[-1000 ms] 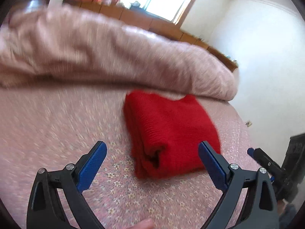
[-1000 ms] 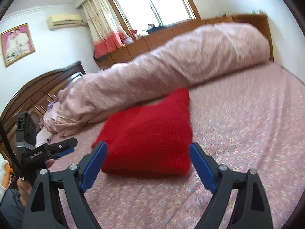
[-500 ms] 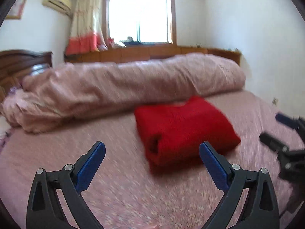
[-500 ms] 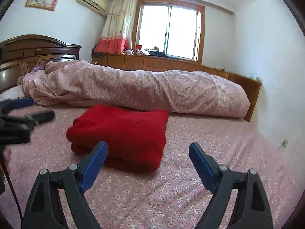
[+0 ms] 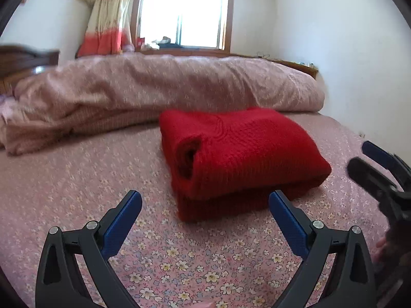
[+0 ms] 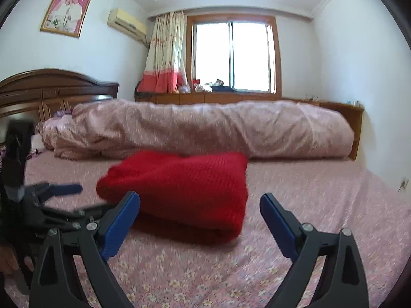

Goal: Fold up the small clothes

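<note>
Tools [image 5: 205,202] level, spread before sweater [image 5: 239,154]

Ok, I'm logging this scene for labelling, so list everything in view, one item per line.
Folded sweater: one, red, on the bedsheet, centre.
Bedsheet: one, pink floral, covering the bed.
Quilt: one, pink, rolled behind the sweater.
Headboard: one, dark wood, left.
Window: one, wood-framed, far wall.
Curtain: one, cream and red, left of window.
Air conditioner: one, cream, upper wall.
Framed photo: one, gold-framed, left wall.
Left gripper: black with blue pads, open.
Right gripper: same, open.
</note>
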Demonstrator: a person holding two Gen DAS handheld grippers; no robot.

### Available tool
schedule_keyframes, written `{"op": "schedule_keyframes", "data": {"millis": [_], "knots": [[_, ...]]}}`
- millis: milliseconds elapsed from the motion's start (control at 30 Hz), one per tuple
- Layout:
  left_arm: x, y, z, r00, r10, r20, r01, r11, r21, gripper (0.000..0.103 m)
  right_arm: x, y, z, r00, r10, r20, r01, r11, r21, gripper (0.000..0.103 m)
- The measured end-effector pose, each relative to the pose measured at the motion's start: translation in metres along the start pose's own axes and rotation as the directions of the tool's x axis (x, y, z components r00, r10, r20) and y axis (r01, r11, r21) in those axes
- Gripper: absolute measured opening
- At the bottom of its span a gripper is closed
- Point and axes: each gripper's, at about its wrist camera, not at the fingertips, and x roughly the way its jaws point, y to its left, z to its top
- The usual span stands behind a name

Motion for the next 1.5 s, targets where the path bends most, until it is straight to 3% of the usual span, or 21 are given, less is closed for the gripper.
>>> {"op": "schedule_keyframes", "data": {"millis": [133,200,533,1500], "knots": [[0.0,-0.028,-0.003,0.998,0.055,0.01,-0.055,0.99,0.129,0.098,0.005,-0.002,0.0,1.0,0.015,-0.011,-0.015,1.0,0.006,0.098],[0.001,-0.032,-0.003,0.998,0.059,0.003,-0.059,0.988,0.14,0.098,0.004,-0.002,-0.001,1.0,0.016,-0.006,-0.016,1.0,0.007,0.098],[0.006,0.005,-0.002,0.999,0.016,-0.035,-0.018,0.999,-0.041,0.098,0.008,0.006,-0.003,0.999,0.016,-0.036,-0.017,0.999,-0.028,0.098],[0.008,0.006,-0.004,0.999,0.011,-0.042,-0.012,0.999,-0.033,0.098,0.012,0.004,-0.005,0.998,0.015,-0.064,-0.016,1.0,-0.006,0.099]]}}
